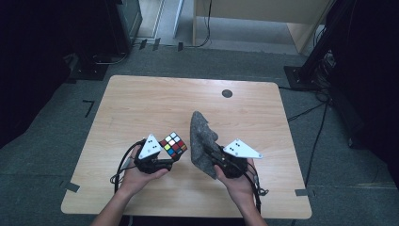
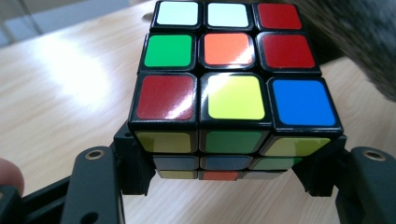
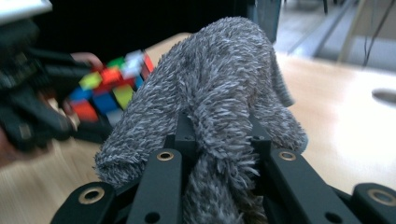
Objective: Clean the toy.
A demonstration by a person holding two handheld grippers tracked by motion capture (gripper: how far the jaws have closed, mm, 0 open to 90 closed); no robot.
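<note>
Glossy cube (image 2: 233, 88) in left gripper (image 2: 231, 179); fuzzy grey cloth (image 3: 219, 98) in right gripper (image 3: 219, 154).

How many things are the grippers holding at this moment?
2. The puzzle cube sits clamped in the left gripper, left of centre above the table. The grey fuzzy cloth is pinched in the right gripper, just right of the cube.

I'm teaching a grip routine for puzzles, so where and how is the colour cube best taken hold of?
Grip the cube across two opposite flat faces, low on its body, coming in level from the person's side. Its parallel sides give flat pads a square seat, as the left gripper shows: jaws clamped on the lower layers. Avoid corners, where the pads would probably slip.
</note>
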